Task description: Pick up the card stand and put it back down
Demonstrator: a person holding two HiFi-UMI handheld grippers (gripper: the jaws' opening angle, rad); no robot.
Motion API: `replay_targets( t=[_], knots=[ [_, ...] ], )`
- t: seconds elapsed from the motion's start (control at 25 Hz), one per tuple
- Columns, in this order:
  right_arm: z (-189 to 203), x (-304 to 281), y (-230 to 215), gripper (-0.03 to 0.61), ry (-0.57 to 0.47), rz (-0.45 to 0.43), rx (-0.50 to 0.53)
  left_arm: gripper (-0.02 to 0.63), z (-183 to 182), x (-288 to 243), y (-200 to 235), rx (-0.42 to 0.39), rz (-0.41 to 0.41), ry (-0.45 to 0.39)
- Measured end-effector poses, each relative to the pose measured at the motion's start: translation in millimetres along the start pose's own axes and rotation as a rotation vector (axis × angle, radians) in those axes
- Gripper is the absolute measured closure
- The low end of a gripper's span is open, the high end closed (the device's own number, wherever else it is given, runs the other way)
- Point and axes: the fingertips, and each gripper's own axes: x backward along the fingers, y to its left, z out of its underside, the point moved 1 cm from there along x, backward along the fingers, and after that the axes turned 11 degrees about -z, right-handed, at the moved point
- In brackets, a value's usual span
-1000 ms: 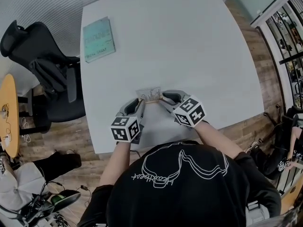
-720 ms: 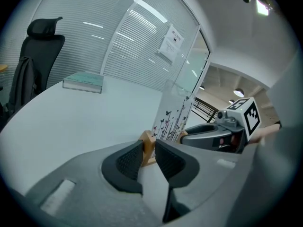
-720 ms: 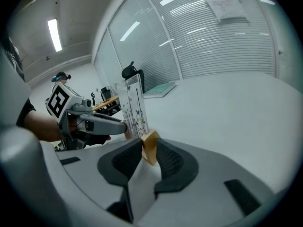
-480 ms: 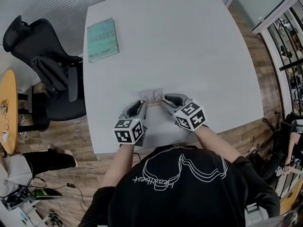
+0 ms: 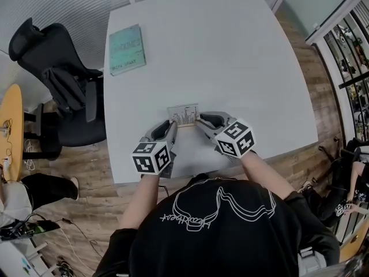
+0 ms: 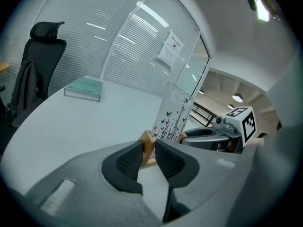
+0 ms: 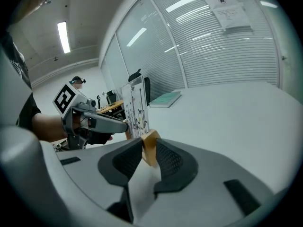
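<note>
The card stand (image 5: 183, 116) is a small wooden base with a clear upright card printed with dark butterflies, near the front edge of the white table (image 5: 230, 56). My left gripper (image 5: 171, 124) is shut on the base's left end; in the left gripper view the wood block (image 6: 148, 145) sits between the pads and the card (image 6: 173, 112) rises behind. My right gripper (image 5: 200, 122) is shut on the right end, with wood (image 7: 150, 148) between its pads. Whether the base is off the table I cannot tell.
A teal book (image 5: 127, 49) lies at the table's far left corner. A black office chair (image 5: 63, 85) stands left of the table on the wooden floor, with a round wooden table (image 5: 8, 137) further left. Blinds and glass walls ring the room.
Both grippers stay at the ends of the stand. The left gripper's marker cube has shifted slightly toward the table's front edge. A person's legs at lower left have moved further left.
</note>
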Motion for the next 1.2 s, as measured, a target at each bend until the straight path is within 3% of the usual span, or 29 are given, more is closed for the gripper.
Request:
replay_targets(
  t=[0.32, 0.72, 1.2],
  knots=[
    [-37, 29, 28, 0.482, -0.037, -0.014, 0.059, 0.526, -33, 37, -20, -0.006, 0.004, -0.037],
    [-77, 64, 58, 0.483, -0.094, -0.003, 0.104, 0.526, -66, 81, -48, -0.077, 0.032, -0.077],
    [-98, 80, 70, 0.483, -0.143, -0.014, 0.139, 0.526, -87, 101, -59, -0.103, 0.014, -0.123]
  ],
)
